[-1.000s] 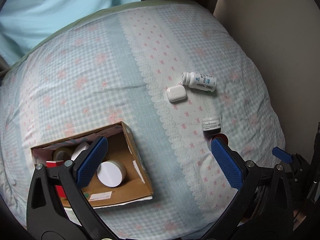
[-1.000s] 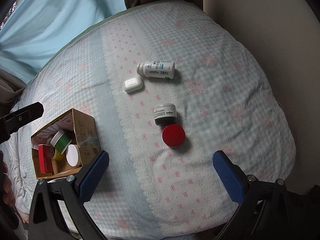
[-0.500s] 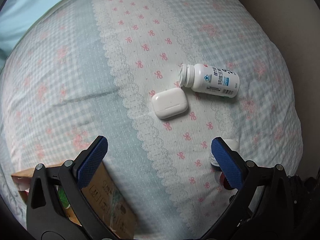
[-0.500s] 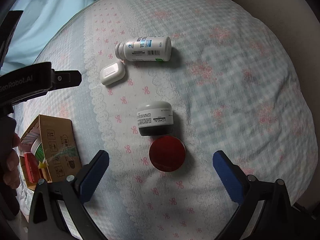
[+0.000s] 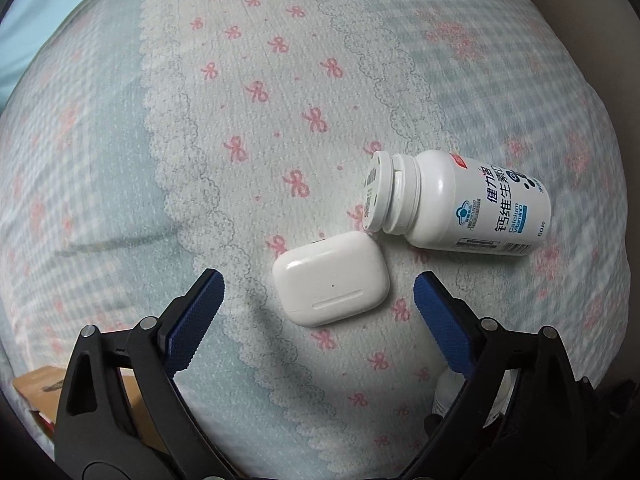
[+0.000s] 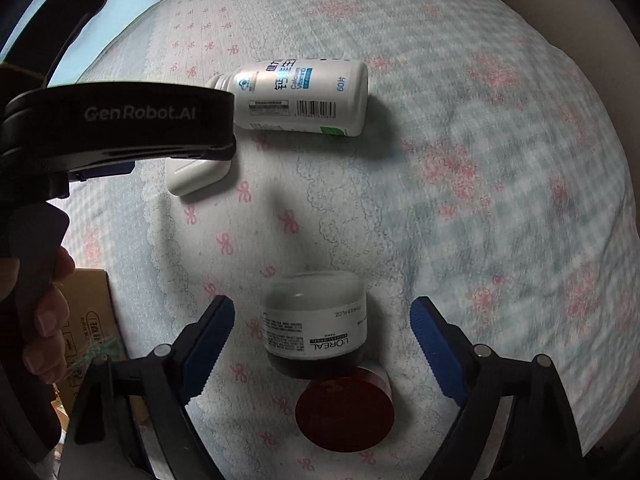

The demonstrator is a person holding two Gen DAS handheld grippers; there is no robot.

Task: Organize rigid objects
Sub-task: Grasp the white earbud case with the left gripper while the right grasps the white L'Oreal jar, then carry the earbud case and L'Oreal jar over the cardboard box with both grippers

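Jar reads L'ORÉAL; bottle reads Calcium.

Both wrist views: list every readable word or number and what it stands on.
"GenRobot.AI": black body of the left tongs.
"L'OREAL": white-labelled dark glass jar; its small print is too small to read.
"Calcium", "60": white plastic pill bottle; Chinese characters too, fine print blurred.
Brown cardboard box: print unreadable.

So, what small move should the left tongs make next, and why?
Probably lower a little further and finish closing on the white earbuds case. The left tongs are closing, the case lies between the pads untouched, its corner close against the vitamin bottle cap.
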